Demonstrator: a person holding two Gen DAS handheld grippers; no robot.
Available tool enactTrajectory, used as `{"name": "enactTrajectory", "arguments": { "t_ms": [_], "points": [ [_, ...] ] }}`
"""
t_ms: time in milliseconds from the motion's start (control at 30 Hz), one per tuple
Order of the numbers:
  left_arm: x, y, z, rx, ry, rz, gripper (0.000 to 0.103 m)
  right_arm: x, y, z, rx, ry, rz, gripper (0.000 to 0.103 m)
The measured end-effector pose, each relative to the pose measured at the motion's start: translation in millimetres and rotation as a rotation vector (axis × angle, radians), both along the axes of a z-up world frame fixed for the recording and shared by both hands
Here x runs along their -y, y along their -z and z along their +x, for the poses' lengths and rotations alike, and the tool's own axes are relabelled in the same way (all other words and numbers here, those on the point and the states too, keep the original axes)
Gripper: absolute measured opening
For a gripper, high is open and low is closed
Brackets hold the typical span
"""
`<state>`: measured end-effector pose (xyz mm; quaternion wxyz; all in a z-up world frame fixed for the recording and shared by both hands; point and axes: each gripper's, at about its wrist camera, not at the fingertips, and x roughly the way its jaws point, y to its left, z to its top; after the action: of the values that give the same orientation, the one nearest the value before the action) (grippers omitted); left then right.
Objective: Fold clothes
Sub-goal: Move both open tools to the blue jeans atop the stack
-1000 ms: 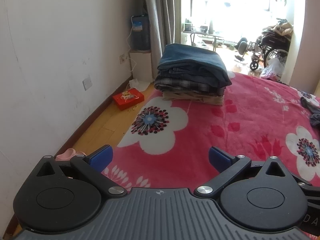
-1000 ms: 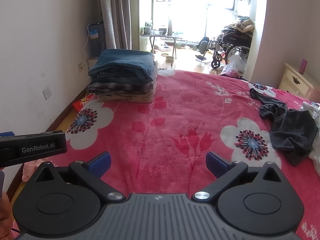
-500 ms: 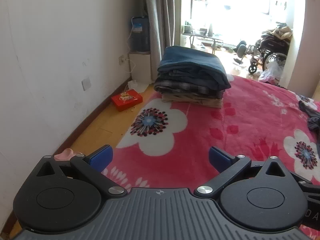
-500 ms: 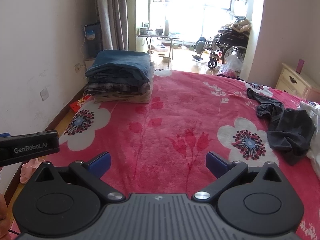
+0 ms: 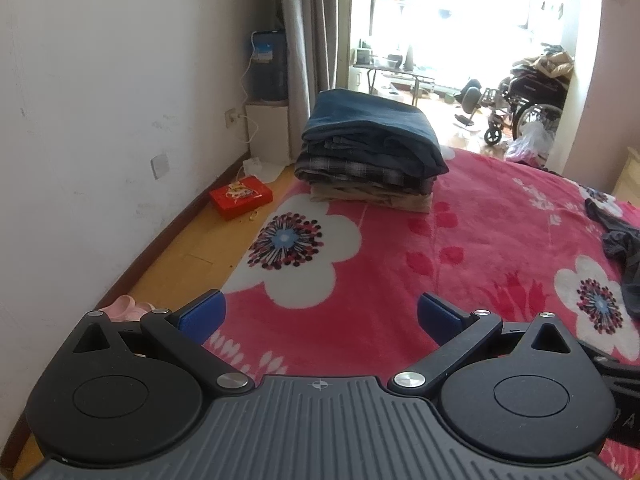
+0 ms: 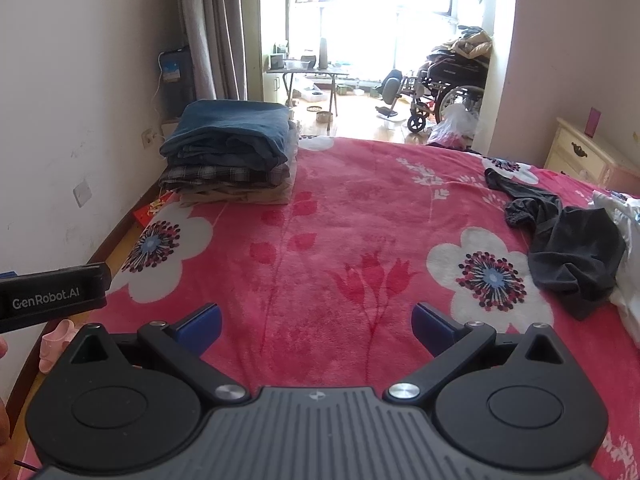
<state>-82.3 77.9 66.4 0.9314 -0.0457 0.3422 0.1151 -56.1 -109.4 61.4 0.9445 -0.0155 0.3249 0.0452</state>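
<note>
Red box on the floor by the wall, wheelchair beyond, perhaps pink slippers nearer.

White garment cut off at right edge; dark garment maybe partly cropped.

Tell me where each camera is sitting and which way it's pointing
Left wrist: sits on the left gripper, low over the bed's left edge, facing the folded pile, wall and floor; only its own open blue fingers show.
Right wrist: sits on the right gripper, over the blanket's middle, facing the doorway; its open fingers, the left gripper's body and a sliver of hand show.
Shared: the folded pile, the unfolded dark garment, the wheelchair.
</note>
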Motion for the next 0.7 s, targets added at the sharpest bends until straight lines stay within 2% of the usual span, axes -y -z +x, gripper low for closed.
{"name": "enactTrajectory", "arguments": {
  "t_ms": [133, 200, 333, 400, 500, 567, 700],
  "points": [
    [-9, -6, 17, 0.010, 0.044, -0.051, 0.103, 9, 1, 23, 0.054, -0.020, 0.006, 0.103],
    [-14, -11, 36, 0.060, 0.052, -0.061, 0.103, 13, 1, 34, 0.081, -0.029, 0.009, 0.103],
    [-20, -15, 93, 0.178, 0.093, 0.012, 0.103, 21, 2, 57, 0.134, -0.049, 0.015, 0.103],
    [-21, -9, 127, 0.200, 0.129, 0.053, 0.103, 26, 3, 69, 0.161, -0.059, 0.018, 0.103],
    [-24, 9, 179, 0.208, 0.153, 0.092, 0.103, 27, 22, 115, 0.172, -0.093, 0.084, 0.103],
    [-26, 25, 208, 0.205, 0.158, 0.113, 0.102, 23, 38, 146, 0.171, -0.114, 0.123, 0.099],
    [-28, 56, 246, 0.181, 0.177, 0.125, 0.100, 11, 75, 208, 0.145, -0.141, 0.147, 0.078]
  ]
}}
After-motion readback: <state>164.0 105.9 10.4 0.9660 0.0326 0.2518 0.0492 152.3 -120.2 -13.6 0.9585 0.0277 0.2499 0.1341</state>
